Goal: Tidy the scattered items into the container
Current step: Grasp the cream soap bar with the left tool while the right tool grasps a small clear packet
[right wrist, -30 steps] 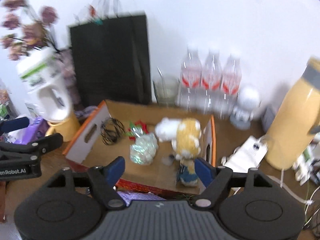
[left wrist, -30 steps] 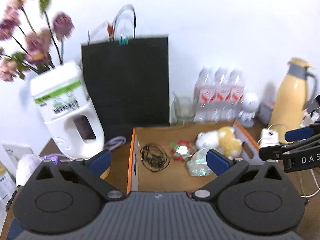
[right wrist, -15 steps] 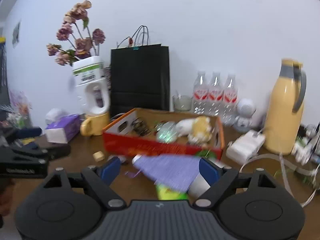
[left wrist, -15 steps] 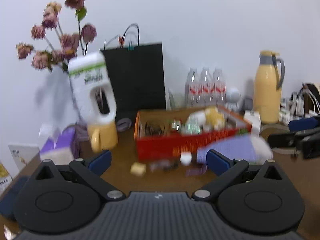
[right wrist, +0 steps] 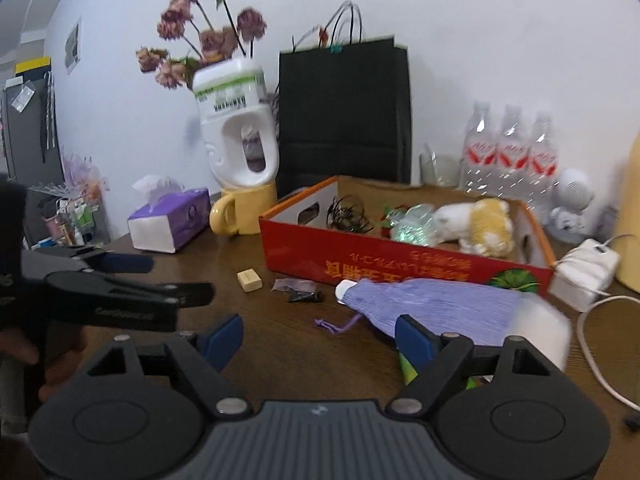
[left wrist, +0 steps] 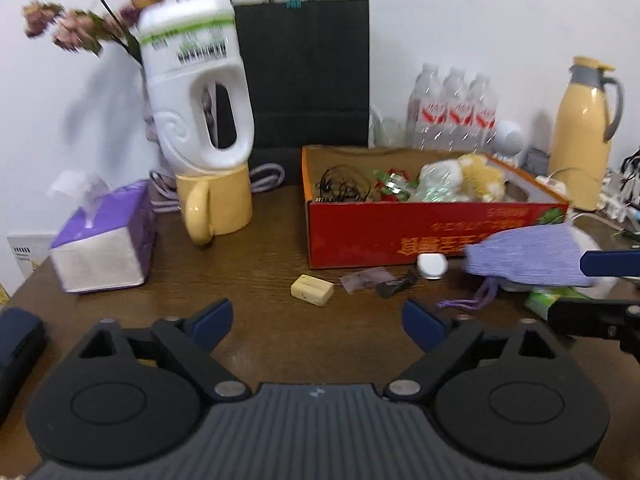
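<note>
The red cardboard box (left wrist: 400, 236) (right wrist: 360, 256) holds a black cable, wrapped sweets, a clear bag and a plush toy. In front of it on the brown table lie a beige block (left wrist: 312, 290) (right wrist: 249, 280), a small purple wrapper (left wrist: 362, 280), a black bit (right wrist: 306, 298), a white cap (left wrist: 432, 266) and a purple drawstring pouch (left wrist: 528, 256) (right wrist: 432, 308) over a green packet (left wrist: 548, 302). My left gripper (left wrist: 316, 320) (right wrist: 180, 278) hovers low, just short of the beige block, its jaws closing on nothing. My right gripper (right wrist: 318, 336) (left wrist: 566, 286) is also closing, empty, with the pouch's cord just ahead and the pouch by its right finger.
A purple tissue box (left wrist: 104, 240) and a yellow mug (left wrist: 216, 204) with a white flower-filled jug stand at the left. Behind the box are a black paper bag (left wrist: 308, 72), water bottles (left wrist: 452, 116) and a yellow flask (left wrist: 580, 136). A white charger (right wrist: 588, 272) and cables lie to the right.
Both grippers have dropped from above the box and pulled back to low over the table in front of it. The left jaws have narrowed a little.
</note>
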